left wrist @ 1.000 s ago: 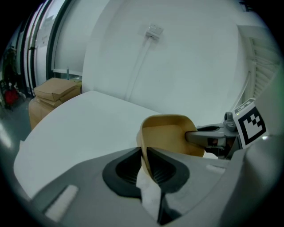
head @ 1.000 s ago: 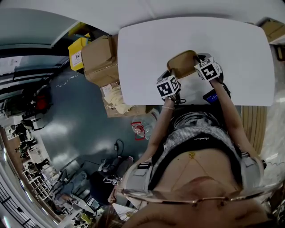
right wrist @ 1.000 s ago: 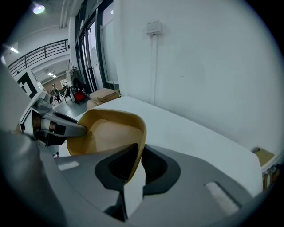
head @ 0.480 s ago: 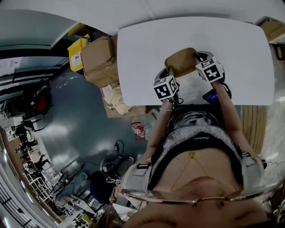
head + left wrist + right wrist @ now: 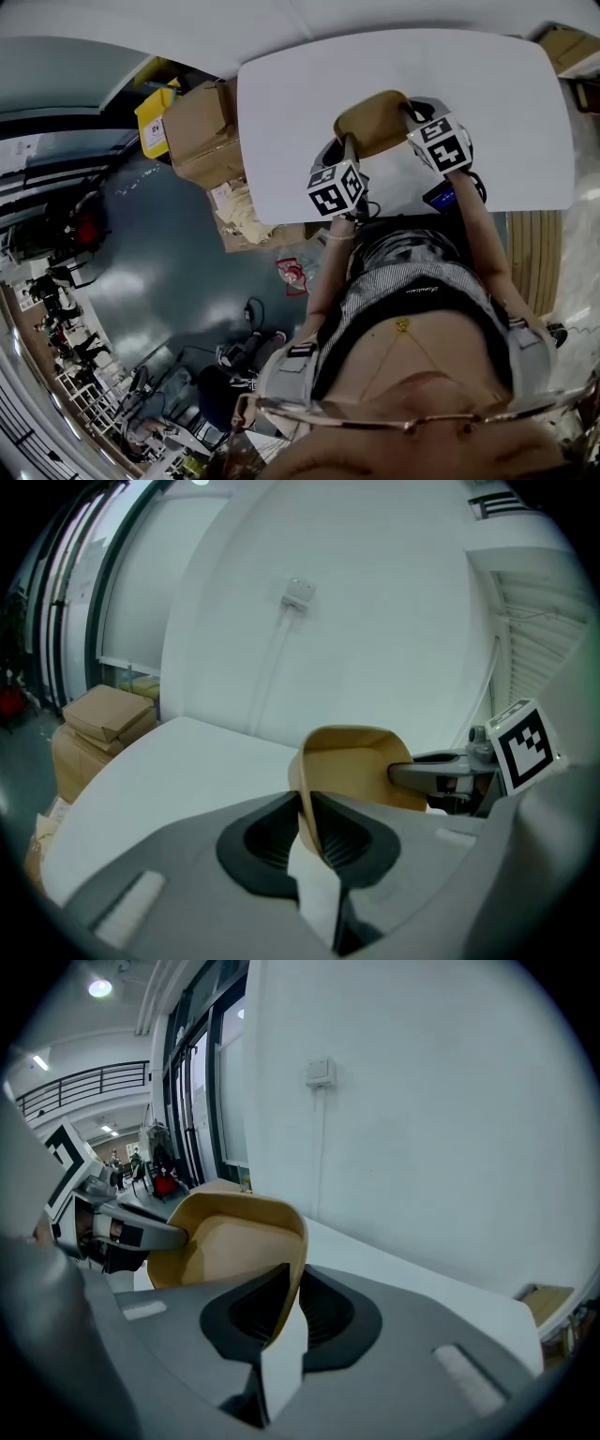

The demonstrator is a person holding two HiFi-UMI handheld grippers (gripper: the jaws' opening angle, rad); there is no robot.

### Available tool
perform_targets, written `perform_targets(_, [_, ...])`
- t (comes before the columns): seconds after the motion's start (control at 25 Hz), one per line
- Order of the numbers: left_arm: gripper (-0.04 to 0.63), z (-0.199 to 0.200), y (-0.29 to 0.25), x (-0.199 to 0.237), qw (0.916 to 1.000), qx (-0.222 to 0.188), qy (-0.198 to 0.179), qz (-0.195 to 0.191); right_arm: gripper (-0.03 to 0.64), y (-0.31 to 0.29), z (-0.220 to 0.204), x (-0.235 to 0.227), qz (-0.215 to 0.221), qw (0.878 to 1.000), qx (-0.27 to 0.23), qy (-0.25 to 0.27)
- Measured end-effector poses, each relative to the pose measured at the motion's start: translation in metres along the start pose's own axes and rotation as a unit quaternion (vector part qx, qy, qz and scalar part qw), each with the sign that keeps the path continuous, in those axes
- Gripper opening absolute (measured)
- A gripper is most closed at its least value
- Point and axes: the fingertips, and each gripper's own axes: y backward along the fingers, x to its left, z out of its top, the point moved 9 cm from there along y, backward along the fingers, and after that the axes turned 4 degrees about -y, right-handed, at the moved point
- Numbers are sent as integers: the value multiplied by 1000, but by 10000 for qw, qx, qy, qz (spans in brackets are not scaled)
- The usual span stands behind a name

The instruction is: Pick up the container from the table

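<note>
The tan, rounded-square container hangs tilted above the white table, held by both grippers. My left gripper is shut on the container's left rim, with the wall pinched between its dark pads. On the opposite side, my right gripper is shut on the other rim. From the left gripper view I see the container's open inside and the right gripper's jaw gripping its far wall. The left gripper shows in the right gripper view behind the container.
Cardboard boxes and a yellow box stand on the floor left of the table. A dark flat object lies at the table's near edge by the right arm. A white wall rises behind the table.
Both grippers have lifted the container upward and slightly away from the table's near edge, tilting it more. The left gripper's cube moved left and down in the head view.
</note>
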Motion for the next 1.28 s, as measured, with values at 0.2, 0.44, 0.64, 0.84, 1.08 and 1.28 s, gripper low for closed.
perform_targets(0.2, [40,9,7,-5,9999,-133,-80,-77,60,13,9,1,-89,9998,-158,-5])
perform_targets(0.44, [40,22,16,-13,9994,-287,-108,-187,58,30,19,0,-175,9992,-348,7])
perform_targets(0.64, [40,32,23,-17,9986,-419,-141,-295,58,43,28,0,-261,9983,-515,39])
perform_targets(0.84, [40,41,30,-24,9976,-553,-165,-381,58,56,33,-2,-325,9970,-697,32])
perform_targets(1.08, [40,46,34,-29,9967,-631,-260,-451,58,66,34,-3,-398,9960,-804,-9])
perform_targets(1.28, [41,50,35,-37,9953,-678,-363,-593,58,74,30,-9,-492,9952,-836,-134])
